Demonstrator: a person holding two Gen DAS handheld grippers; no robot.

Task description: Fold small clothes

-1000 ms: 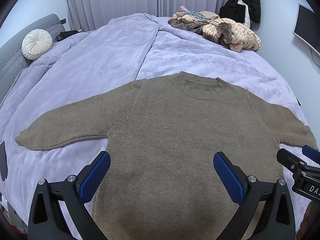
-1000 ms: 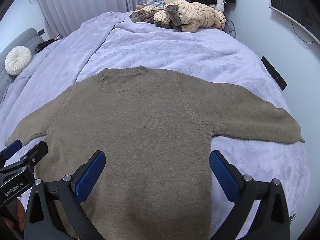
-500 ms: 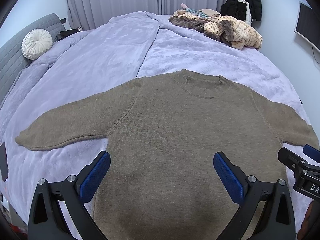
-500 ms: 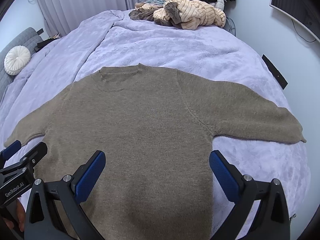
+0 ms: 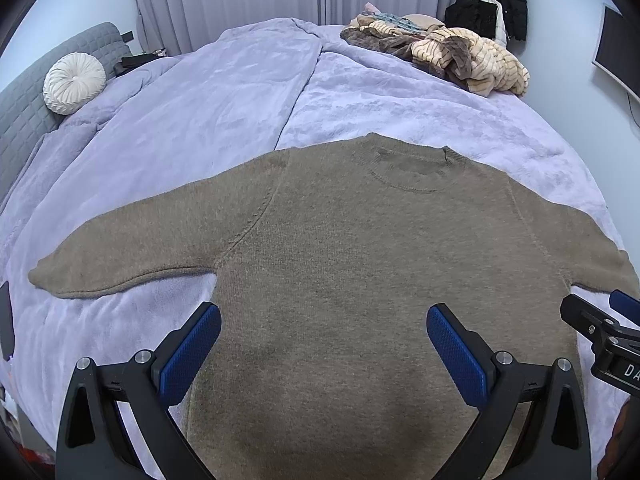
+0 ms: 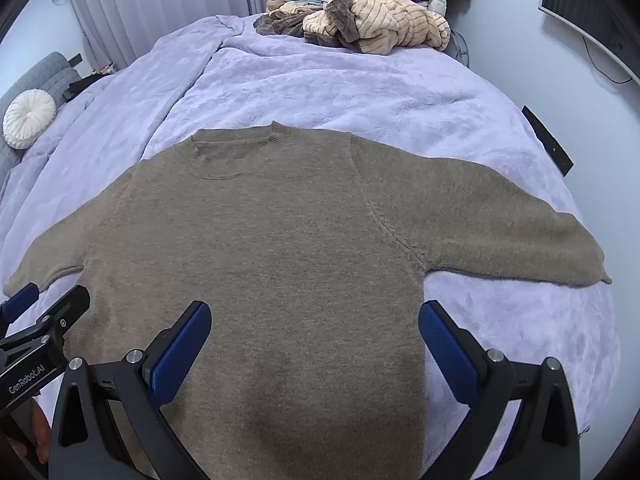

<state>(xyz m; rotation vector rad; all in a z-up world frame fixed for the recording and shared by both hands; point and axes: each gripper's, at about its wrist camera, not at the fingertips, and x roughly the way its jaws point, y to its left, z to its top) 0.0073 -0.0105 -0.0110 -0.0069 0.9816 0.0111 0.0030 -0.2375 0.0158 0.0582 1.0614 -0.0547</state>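
Observation:
A brown knitted sweater point(image 5: 360, 248) point(image 6: 272, 248) lies flat and face up on the lilac bed cover, collar away from me, both sleeves spread out sideways. My left gripper point(image 5: 324, 344) hovers open over the sweater's lower left part, nothing between its blue pads. My right gripper point(image 6: 314, 340) hovers open over the lower right part, also empty. Each gripper shows at the edge of the other's view: the right gripper point(image 5: 600, 328) and the left gripper point(image 6: 44, 320). The sweater's hem is hidden below both views.
The lilac bed cover point(image 5: 224, 100) has bare room beyond the collar. A pile of beige and brown clothes point(image 5: 452, 56) point(image 6: 360, 24) sits at the far right end. A round white cushion point(image 5: 74, 82) leans on the grey headboard point(image 5: 24, 100). A screen hangs on the right wall point(image 6: 592, 12).
Both grippers have drifted slightly back and up, so the sweater sits a little lower in each view. Both stay open; the sweater has not moved.

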